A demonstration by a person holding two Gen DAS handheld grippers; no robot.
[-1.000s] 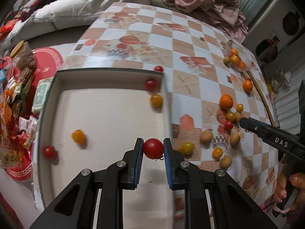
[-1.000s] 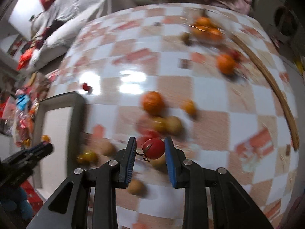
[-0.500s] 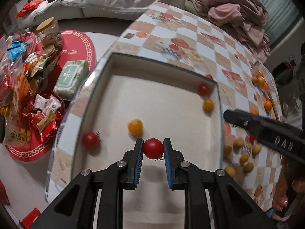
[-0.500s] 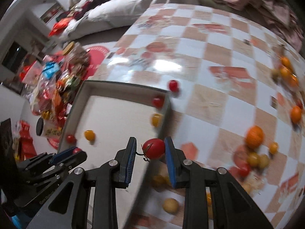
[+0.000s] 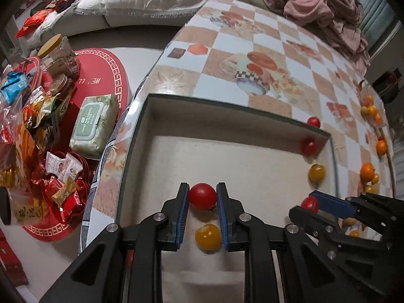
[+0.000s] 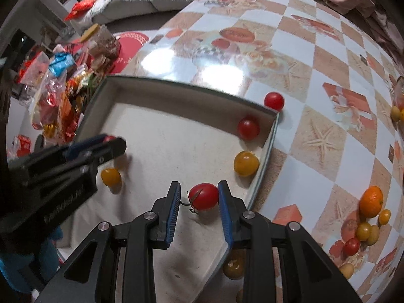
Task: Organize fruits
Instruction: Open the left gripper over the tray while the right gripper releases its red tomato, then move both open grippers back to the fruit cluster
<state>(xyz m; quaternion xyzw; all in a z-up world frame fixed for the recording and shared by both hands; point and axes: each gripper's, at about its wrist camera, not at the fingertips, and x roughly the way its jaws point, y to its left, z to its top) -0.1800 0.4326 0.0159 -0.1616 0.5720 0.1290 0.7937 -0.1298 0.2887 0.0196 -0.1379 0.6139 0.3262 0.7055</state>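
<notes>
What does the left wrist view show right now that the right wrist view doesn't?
Only the left wrist view: the green wet-wipes pack on the red mat, the pink cloth pile, and the left gripper shut on its red tomato.

Only the right wrist view: the stem on the right gripper's tomato, held against one pad, and a yellow fruit just outside the tray wall.

Both: the tray, a red tomato and yellow tomato in its far corner, another red tomato outside it.
</notes>
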